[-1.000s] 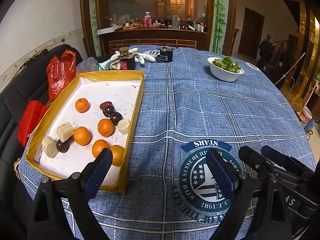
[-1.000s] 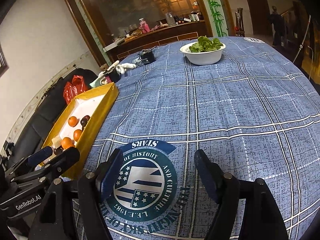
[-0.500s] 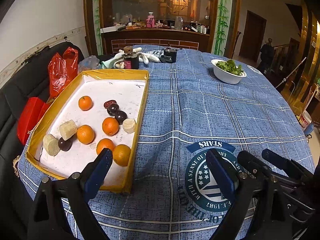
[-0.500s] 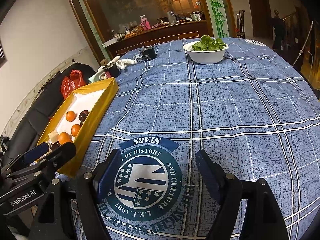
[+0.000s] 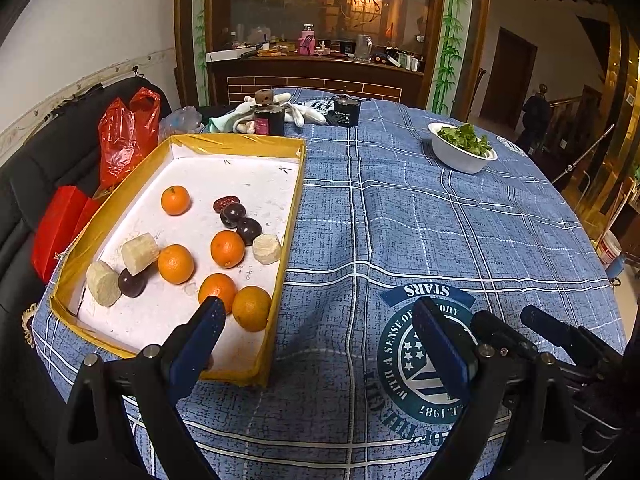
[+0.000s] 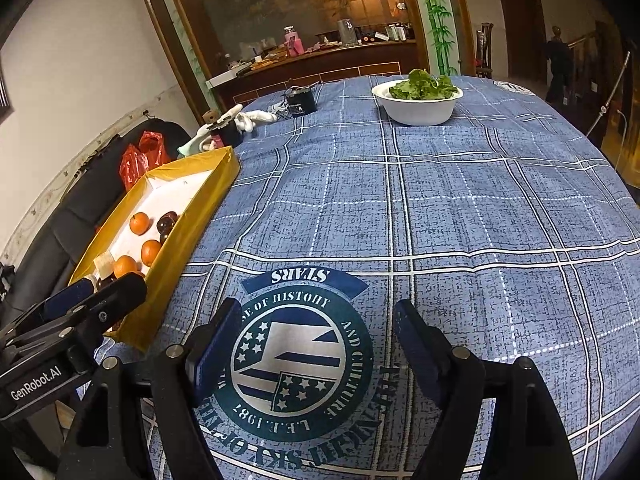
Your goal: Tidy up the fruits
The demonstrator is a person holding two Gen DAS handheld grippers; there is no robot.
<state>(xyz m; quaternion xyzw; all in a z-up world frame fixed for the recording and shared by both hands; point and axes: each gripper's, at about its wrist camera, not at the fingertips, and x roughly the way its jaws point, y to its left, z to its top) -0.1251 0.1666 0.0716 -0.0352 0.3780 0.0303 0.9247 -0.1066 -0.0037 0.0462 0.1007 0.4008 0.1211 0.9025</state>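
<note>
Orange mandarins (image 5: 227, 249), dark fruits (image 5: 233, 215) and pale chunks (image 5: 267, 249) are shown mixed in the tray (image 5: 236, 142); left gripper (image 5: 316, 334) and right gripper (image 6: 318, 338) are held spread and empty; sorting stage undetermined.

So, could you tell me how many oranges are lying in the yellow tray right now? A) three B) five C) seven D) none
B: the left wrist view shows five oranges on the white floor of the yellow tray, among dark fruits and pale chunks.
</note>
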